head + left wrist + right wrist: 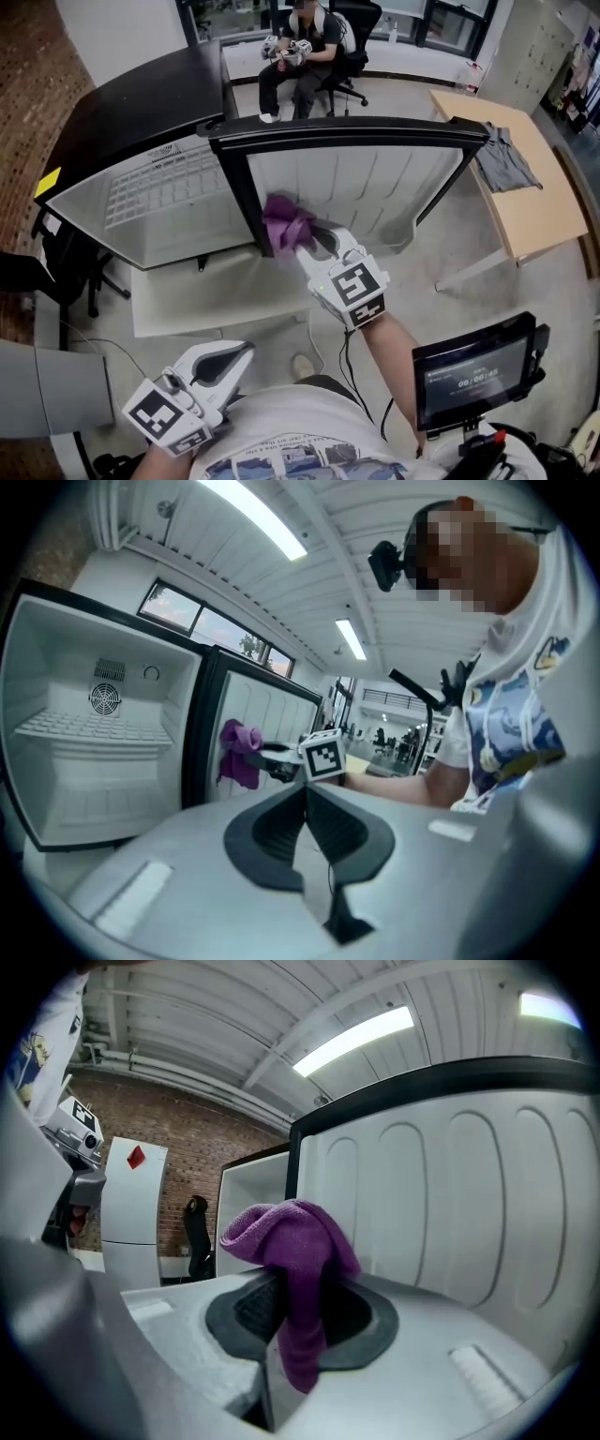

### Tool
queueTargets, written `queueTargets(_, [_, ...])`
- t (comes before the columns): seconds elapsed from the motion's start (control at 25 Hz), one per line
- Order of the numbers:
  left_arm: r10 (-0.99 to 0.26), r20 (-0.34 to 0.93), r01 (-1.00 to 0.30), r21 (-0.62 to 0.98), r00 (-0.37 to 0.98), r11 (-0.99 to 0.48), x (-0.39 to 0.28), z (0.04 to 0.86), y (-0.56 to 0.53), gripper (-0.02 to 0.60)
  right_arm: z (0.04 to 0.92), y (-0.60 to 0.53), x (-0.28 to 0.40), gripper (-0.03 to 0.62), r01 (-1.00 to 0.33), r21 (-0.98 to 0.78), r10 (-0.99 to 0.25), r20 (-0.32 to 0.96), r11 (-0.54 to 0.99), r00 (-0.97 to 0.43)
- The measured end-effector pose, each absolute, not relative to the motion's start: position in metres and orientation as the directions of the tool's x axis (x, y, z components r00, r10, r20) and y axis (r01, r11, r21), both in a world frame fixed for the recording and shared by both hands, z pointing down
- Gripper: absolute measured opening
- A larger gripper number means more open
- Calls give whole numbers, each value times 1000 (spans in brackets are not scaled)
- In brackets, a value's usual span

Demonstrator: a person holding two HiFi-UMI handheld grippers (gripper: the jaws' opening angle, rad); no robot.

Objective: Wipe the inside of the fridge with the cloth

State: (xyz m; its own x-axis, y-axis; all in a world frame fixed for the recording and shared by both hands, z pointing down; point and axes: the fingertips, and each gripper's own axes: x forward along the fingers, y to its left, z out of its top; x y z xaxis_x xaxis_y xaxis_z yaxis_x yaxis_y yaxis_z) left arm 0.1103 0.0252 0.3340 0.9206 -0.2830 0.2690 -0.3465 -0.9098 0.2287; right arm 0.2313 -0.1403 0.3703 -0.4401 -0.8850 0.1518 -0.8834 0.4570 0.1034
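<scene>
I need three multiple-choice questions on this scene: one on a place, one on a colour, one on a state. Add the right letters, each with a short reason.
1. Where is the cloth?
A. in the left gripper
B. in the right gripper
C. lying inside the fridge

2. What colour is the cloth?
A. yellow
B. white
C. purple

3. How is the fridge door?
A. shut
B. open
C. taken off

Answers:
1 B: the right gripper view shows its jaws closed on the cloth, while the left gripper is shut on nothing.
2 C: the cloth is purple in all three views.
3 B: the door stands swung out, and both its white inner side and the fridge's interior are showing.
</scene>
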Motion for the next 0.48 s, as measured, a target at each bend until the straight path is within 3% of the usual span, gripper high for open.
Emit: queueTargets(0.48, [-221, 274, -289, 236, 936, -928, 132, 336, 24, 6, 372, -135, 288, 80, -932, 114, -932, 166, 343, -323])
